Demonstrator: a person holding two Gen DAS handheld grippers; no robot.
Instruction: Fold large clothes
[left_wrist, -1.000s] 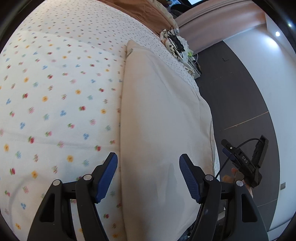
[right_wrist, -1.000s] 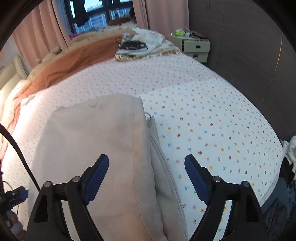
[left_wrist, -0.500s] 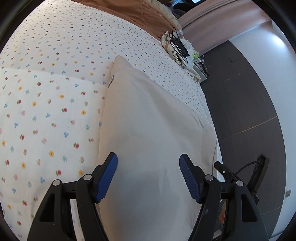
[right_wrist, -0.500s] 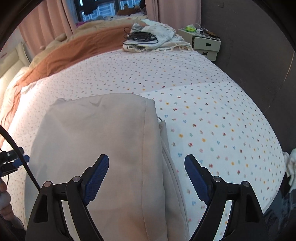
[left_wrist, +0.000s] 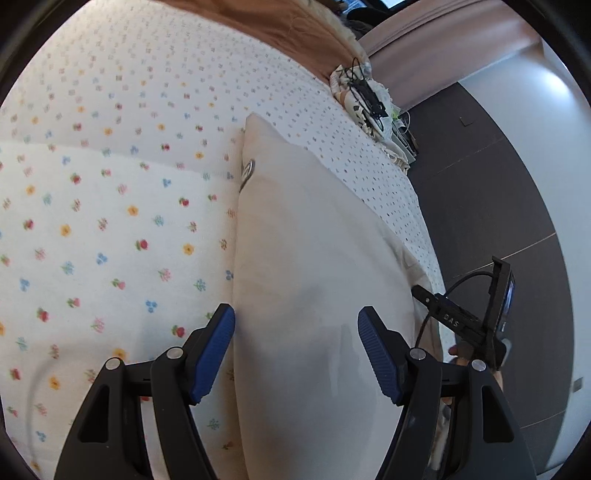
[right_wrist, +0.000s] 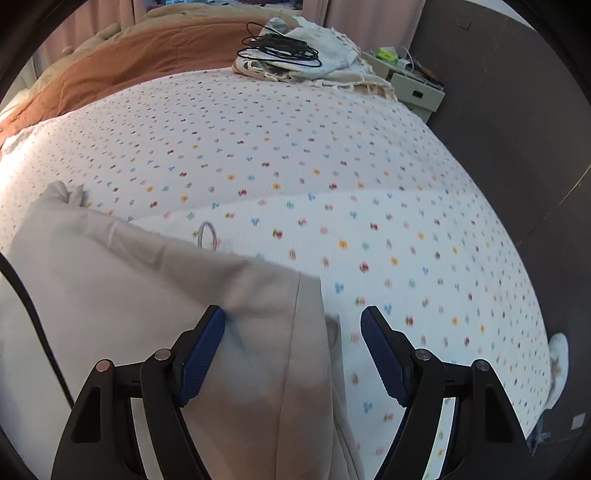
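Over the last second your two views have swung. The beige garment (left_wrist: 314, 295) now runs from between the fingers of your left hand-held gripper (left_wrist: 295, 347) towards the far side of the bed (left_wrist: 110, 221). In the right wrist view its folded edge has slid from the middle of the frame to the near left, under your right hand-held gripper (right_wrist: 291, 347). The garment's folded shape looks the same, so the cameras have moved and the cloth probably has not. It lies as a long folded stack on the flowered sheet. A small metal ring (left_wrist: 248, 170) shows at its far left edge, and the right wrist view shows the ring (right_wrist: 207, 236) too, though blurred.

Both hand-held grippers are spread wide and grip nothing. The left one straddles the near end of the stack. The right one has its left finger over the cloth and its right finger over bare sheet. I judge that the fold is set and you are lining up the next one or a smoothing pass.

No box or basket is in view. The only pile is a light cloth bundle (right_wrist: 317, 62) at the far end of the bed, with a coil of black cable (right_wrist: 277, 48) resting on it. An orange-brown blanket (right_wrist: 122, 70) lies beside it.
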